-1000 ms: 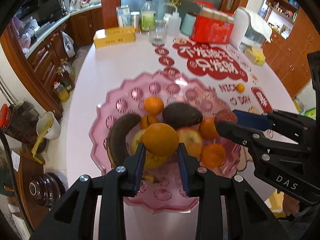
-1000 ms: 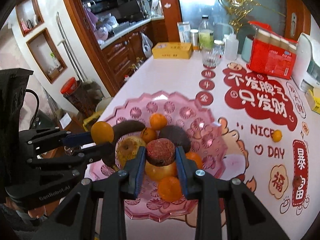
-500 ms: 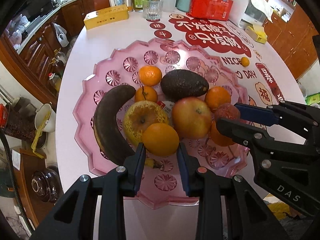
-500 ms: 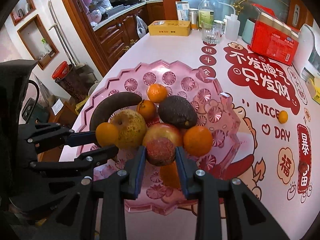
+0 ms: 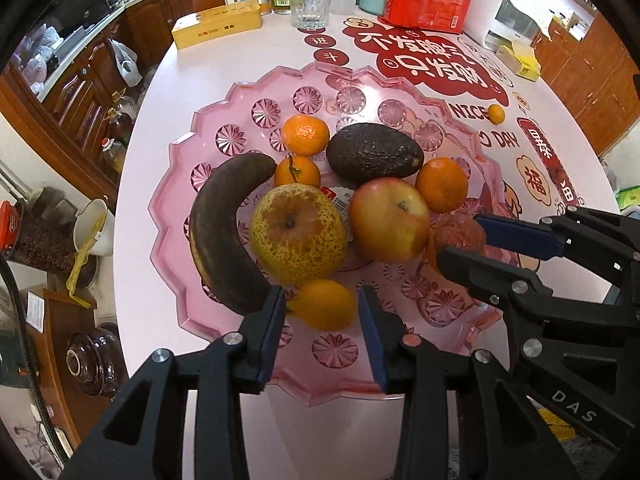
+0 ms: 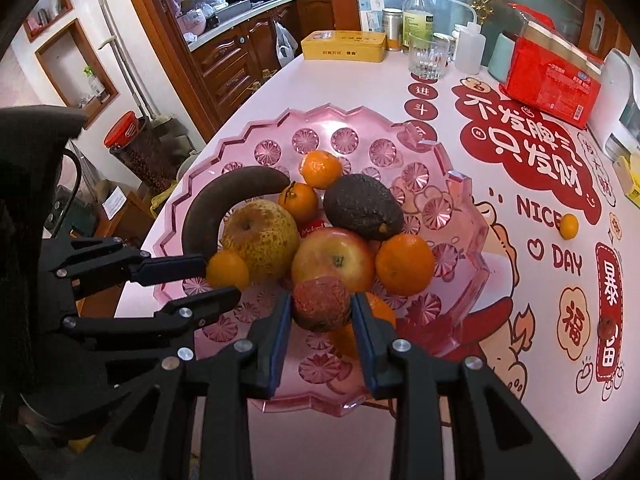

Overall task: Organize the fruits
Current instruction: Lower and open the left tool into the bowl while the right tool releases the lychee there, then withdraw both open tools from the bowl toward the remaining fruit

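Pink glass tray [image 5: 224,92] takes the fruit — left gripper [image 5: 322,312], fingers just parting, frees its orange [image 5: 322,304]; right gripper [image 6: 322,312], clamped on a reddish fruit [image 6: 322,304], likely must open next.

"NICE DAY" showing in red on white tablecloth [image 6: 460,420], beside large red Chinese characters. "DAS" showing on right gripper [image 5: 460,240] body. Partial "Melord" showing on fruit sticker [image 6: 314,229] in bowl.

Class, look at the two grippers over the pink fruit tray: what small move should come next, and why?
Probably the left gripper should lift clear: its jaws have just been opening, and the orange between them lies on the pink tray, the right-hand pad already off it. The right gripper, shut on the reddish-brown fruit, would then let go.
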